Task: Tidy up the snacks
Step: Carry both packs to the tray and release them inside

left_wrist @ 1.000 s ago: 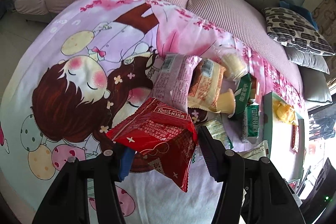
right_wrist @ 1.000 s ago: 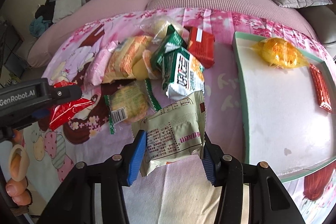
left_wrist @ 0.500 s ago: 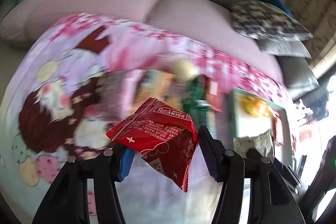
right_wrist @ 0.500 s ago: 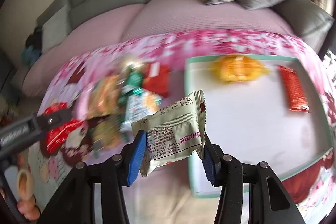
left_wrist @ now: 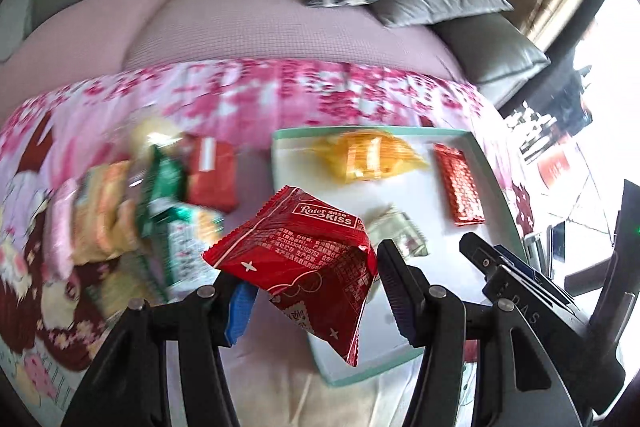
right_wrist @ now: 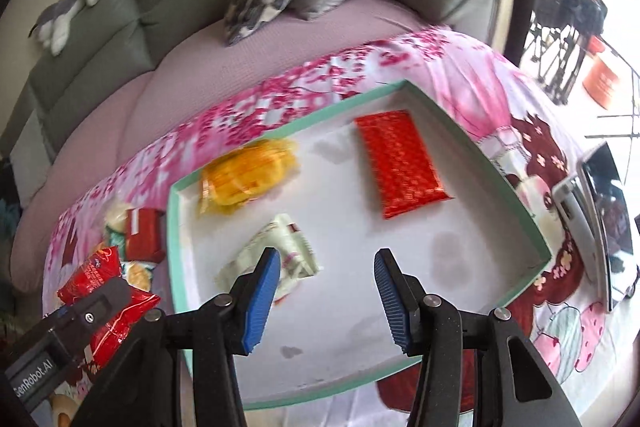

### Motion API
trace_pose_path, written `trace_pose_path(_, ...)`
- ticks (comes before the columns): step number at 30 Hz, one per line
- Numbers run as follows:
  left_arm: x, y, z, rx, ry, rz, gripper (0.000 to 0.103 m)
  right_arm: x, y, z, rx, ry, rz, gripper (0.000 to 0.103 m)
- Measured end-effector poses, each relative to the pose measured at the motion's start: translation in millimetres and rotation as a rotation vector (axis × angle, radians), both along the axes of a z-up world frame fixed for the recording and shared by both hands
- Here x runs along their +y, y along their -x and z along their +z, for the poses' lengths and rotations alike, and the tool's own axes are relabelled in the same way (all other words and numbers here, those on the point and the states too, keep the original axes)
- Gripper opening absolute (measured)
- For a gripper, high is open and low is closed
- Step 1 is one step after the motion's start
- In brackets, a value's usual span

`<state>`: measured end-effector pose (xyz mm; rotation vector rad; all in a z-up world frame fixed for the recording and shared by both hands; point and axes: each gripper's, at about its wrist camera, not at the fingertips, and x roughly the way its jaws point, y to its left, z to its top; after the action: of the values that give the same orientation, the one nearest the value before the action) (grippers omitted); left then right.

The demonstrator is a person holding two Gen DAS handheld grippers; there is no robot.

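Red snack packet (left_wrist: 298,255) gripped by left gripper (left_wrist: 312,291), corner pointing down, right gripper (right_wrist: 324,299) spread wide over tray (right_wrist: 516,195)

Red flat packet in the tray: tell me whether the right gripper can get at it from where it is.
Probably yes. The right gripper is open and empty over the tray; the red flat packet lies alone, nothing between.
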<state>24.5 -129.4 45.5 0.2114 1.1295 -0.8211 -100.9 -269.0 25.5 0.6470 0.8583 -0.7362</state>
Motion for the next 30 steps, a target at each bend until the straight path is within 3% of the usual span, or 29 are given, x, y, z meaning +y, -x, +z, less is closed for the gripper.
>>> trace_pose_path(10, -33.2, 7.8, -29.7, 0.026, -0.019, -0.068, 0.061, -14.2, 10.4, -15.2, 0.059, -0.035, -0.05, 0.052)
trace_pose_path(12, -33.3, 8.3, -32.1, 0.033, -0.019, -0.067, 0.075, -15.0, 11.2, -15.8, 0.064, -0.035, -0.054, 0.052)
trace_pose_path(14, -30.0, 8.2, -31.2, 0.036, -0.009, -0.06, 0.08, -16.1, 12.2, -15.3, 0.064, -0.036, -0.059, 0.052)
trace_pose_path(23, -3.0, -0.6, -15.6, 0.013, -0.009, 0.013, 0.084, -12.8, 12.6, -10.6, 0.059, -0.025, -0.051, 0.053)
trace_pose_path(25, 6.2, -5.6, -16.6, 0.005, -0.033, 0.053, 0.086, -10.3, 10.5, -11.1, 0.063, -0.023, -0.038, 0.056)
trace_pose_path(27, 15.9, -10.9, -19.4, -0.004, -0.064, 0.091, 0.087, -7.7, 7.8, -13.3, 0.07, -0.026, -0.024, 0.066)
trace_pose_path(30, 31.5, -20.1, -23.9, -0.011, -0.109, 0.153, 0.087, -2.2, 2.0, -16.2, 0.083, -0.026, 0.006, 0.07)
